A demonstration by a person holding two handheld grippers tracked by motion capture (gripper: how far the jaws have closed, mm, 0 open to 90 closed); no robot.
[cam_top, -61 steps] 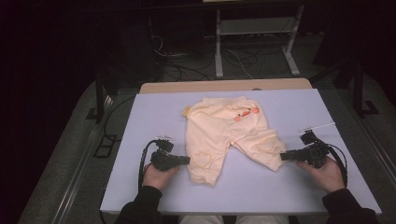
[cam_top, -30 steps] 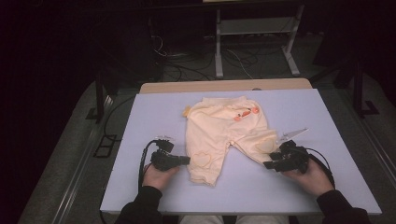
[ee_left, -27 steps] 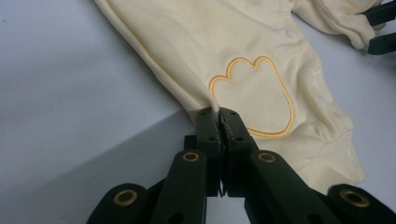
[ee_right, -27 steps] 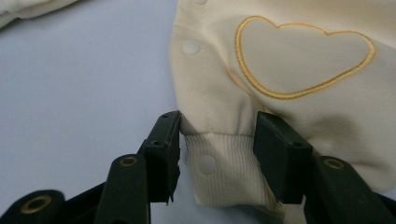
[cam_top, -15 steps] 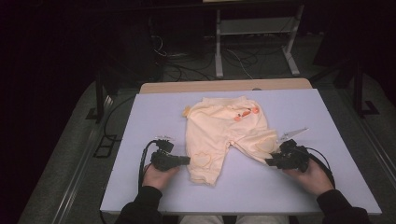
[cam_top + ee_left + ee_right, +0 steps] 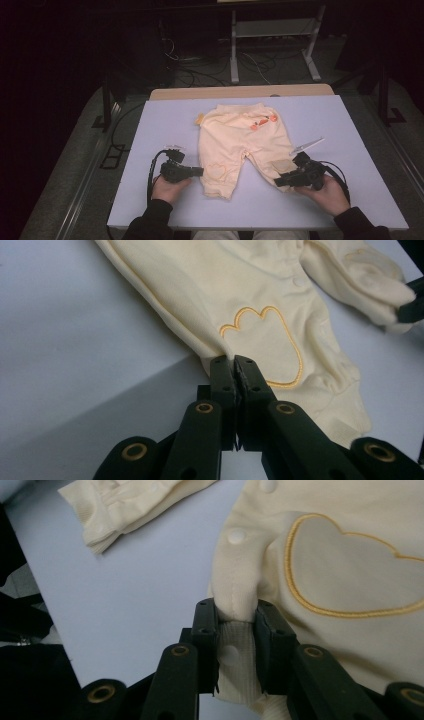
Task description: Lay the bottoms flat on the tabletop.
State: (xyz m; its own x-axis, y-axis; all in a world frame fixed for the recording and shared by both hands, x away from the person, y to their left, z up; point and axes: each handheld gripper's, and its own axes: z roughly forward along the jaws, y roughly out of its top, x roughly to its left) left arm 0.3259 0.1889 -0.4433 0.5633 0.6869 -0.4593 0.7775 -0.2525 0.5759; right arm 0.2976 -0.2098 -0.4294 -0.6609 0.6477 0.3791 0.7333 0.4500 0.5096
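Observation:
Cream baby pants (image 6: 240, 140) lie flat on the pale table (image 6: 330, 120), waist away from me. My left gripper (image 6: 200, 171) is shut on the outer edge of the leg with a stitched paw outline (image 6: 260, 340); in the left gripper view its jaws (image 6: 234, 362) pinch a fold of that edge. My right gripper (image 6: 278, 182) is at the other leg's cuff. Its jaws have just been closing, and in the right gripper view (image 6: 237, 610) they squeeze a bunched fold of cuff fabric beside a stitched heart (image 6: 350, 565).
A thin white strip (image 6: 307, 145) lies on the table just beyond my right gripper. A small yellow tag (image 6: 199, 119) sticks out at the pants' waist corner. A wooden board (image 6: 240, 92) edges the far side, with a metal stand (image 6: 270, 35) and cables behind.
My right gripper moved in from the right to the leg cuff and closed on it. The left gripper and the pants' left leg stayed put.

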